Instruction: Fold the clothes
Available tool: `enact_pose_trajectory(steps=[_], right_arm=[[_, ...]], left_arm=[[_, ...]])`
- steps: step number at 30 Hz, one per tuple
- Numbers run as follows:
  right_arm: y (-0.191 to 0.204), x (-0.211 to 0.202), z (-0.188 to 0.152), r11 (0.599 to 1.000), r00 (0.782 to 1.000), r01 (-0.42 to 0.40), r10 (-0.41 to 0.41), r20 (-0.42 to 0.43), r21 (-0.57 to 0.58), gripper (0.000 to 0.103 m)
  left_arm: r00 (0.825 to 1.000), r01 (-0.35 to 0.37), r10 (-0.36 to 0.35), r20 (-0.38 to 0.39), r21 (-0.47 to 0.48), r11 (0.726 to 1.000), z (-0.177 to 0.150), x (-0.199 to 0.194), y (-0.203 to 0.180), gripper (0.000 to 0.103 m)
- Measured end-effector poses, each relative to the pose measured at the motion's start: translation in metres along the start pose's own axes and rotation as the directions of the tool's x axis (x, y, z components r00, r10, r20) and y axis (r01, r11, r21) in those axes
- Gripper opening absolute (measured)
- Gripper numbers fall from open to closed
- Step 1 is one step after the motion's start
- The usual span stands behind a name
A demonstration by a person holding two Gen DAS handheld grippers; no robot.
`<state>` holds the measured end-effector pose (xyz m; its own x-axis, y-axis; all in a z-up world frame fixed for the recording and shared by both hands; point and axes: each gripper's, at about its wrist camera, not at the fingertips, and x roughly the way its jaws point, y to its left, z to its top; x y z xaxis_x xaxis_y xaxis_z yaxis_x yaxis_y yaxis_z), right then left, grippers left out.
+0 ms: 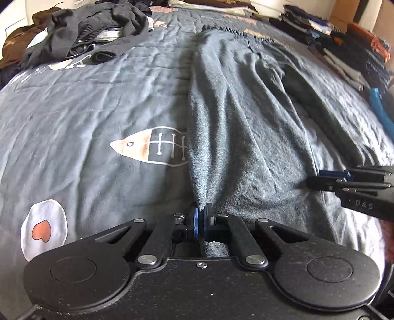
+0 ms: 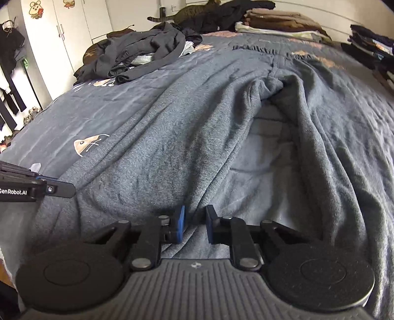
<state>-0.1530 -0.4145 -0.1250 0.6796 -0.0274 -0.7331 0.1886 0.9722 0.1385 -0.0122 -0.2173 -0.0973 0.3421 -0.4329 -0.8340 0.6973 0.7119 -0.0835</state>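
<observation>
While my left gripper (image 1: 202, 216) sits low over the bed, its blue pads (image 1: 196, 221) are pressed together on a pinch of the grey sweatpants (image 1: 234, 118), right at the near hem of one leg. From that pinch the cloth runs away from me in long ridges toward the gathered waistband (image 1: 221, 30) at the far end of the bedspread (image 1: 86, 103). A fish print (image 1: 147, 145) on the spread shows just left of the leg's edge, partly covered by it, and an egg-and-heart print (image 1: 44, 227) lies nearer to me on the left.

On my right gripper (image 2: 195, 227) the two pads (image 2: 179, 224) stand apart with a fold of the same grey sweatpants between them; I cannot tell whether either pad touches the cloth. That fold is the inner edge of the left-hand leg. The other leg (image 2: 332, 147) lies to the right of it, and between the two legs a pale strip of the bedspread shows. In this view my left gripper comes in from the left edge, at the outer side of the near hem.

Beyond the sweatpants, a heap of dark clothes (image 2: 147, 49) sits at the far left of the bed, well apart from them. Folded stacks (image 2: 278, 22) line the far edge, a cat (image 2: 194, 13) lies behind the heap, and more folded piles (image 2: 369, 49) sit along the right side.
</observation>
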Motion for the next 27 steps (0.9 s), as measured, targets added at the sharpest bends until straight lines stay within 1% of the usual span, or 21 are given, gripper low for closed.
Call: enact_pose_trajectory(steps=[1, 3, 5, 6, 7, 9, 12, 15, 17, 18, 19, 20, 22, 23, 24, 26, 27], right_arm=[[0.001, 0.000, 0.000, 1.000, 1.000, 0.000, 0.000, -0.006, -0.005, 0.018], [0.000, -0.003, 0.002, 1.000, 1.000, 0.000, 0.001, -0.003, 0.022, 0.022], [-0.001, -0.010, 0.010, 1.000, 1.000, -0.004, 0.004, 0.016, 0.020, 0.022], [-0.002, -0.014, 0.014, 1.000, 1.000, -0.006, 0.006, 0.026, 0.020, 0.026], [-0.003, -0.017, 0.018, 1.000, 0.999, -0.008, 0.007, 0.036, 0.019, 0.029], [-0.006, -0.016, 0.032, 1.000, 0.999, -0.011, 0.011, 0.048, 0.007, 0.040], [-0.010, -0.008, 0.049, 1.000, 0.998, 0.001, 0.000, 0.060, -0.030, 0.044], [-0.009, 0.013, 0.058, 0.998, 0.999, 0.003, 0.000, 0.047, -0.069, 0.045], [-0.006, 0.028, 0.060, 0.994, 0.999, 0.032, -0.028, 0.037, -0.109, 0.045], [-0.006, 0.032, 0.060, 0.992, 0.999, 0.033, -0.029, 0.039, -0.118, 0.045], [-0.006, 0.036, 0.059, 0.991, 0.999, 0.034, -0.029, 0.041, -0.127, 0.045], [-0.007, 0.040, 0.058, 0.990, 0.999, 0.034, -0.029, 0.043, -0.134, 0.045], [-0.010, 0.045, 0.056, 0.992, 0.999, 0.029, -0.024, 0.040, -0.124, 0.044], [-0.011, 0.047, 0.055, 0.993, 0.999, 0.025, -0.020, 0.039, -0.119, 0.038], [-0.012, 0.048, 0.055, 0.993, 0.999, 0.023, -0.019, 0.041, -0.112, 0.026], [-0.015, 0.049, 0.056, 0.997, 0.999, 0.004, -0.001, 0.035, -0.084, 0.010], [-0.019, 0.048, 0.058, 0.999, 1.000, -0.008, 0.009, 0.028, -0.046, 0.007]], left_arm=[[1.000, -0.004, 0.004, 0.011, 0.019, 1.000, 0.001, -0.002, -0.003, 0.010], [0.999, 0.000, 0.000, 0.043, 0.015, 1.000, 0.007, -0.011, -0.002, 0.016], [0.996, 0.006, -0.006, 0.089, -0.002, 1.000, 0.019, -0.020, 0.003, 0.026], [0.994, 0.003, -0.002, 0.105, -0.005, 1.000, 0.027, -0.023, 0.004, 0.042], [0.992, -0.004, 0.003, 0.123, 0.002, 1.000, 0.035, -0.023, 0.003, 0.054], [0.987, -0.017, 0.013, 0.160, 0.018, 1.000, 0.050, -0.022, 0.001, 0.056], [0.986, -0.016, 0.011, 0.164, 0.029, 0.999, 0.066, -0.002, -0.006, 0.056], [0.988, -0.051, 0.041, 0.147, 0.061, 0.997, 0.070, 0.024, -0.017, 0.056], [0.990, -0.067, 0.057, 0.129, 0.077, 0.995, 0.070, 0.039, -0.018, 0.056], [0.991, -0.075, 0.064, 0.120, 0.085, 0.994, 0.069, 0.047, -0.019, 0.054], [0.993, -0.071, 0.063, 0.104, 0.077, 0.995, 0.070, 0.053, -0.017, 0.046], [0.995, -0.047, 0.042, 0.086, 0.059, 0.997, 0.070, 0.059, -0.014, 0.040], [0.997, 0.002, -0.003, 0.074, 0.013, 1.000, 0.070, 0.062, -0.006, 0.023], [0.997, 0.010, -0.011, 0.073, 0.011, 1.000, 0.071, 0.061, -0.005, 0.018], [0.997, 0.017, -0.018, 0.071, 0.011, 1.000, 0.073, 0.060, -0.004, 0.013], [0.997, 0.024, -0.024, 0.071, 0.000, 1.000, 0.074, 0.056, 0.000, 0.010], [0.997, 0.027, -0.026, 0.072, -0.005, 1.000, 0.074, 0.054, 0.003, 0.008]])
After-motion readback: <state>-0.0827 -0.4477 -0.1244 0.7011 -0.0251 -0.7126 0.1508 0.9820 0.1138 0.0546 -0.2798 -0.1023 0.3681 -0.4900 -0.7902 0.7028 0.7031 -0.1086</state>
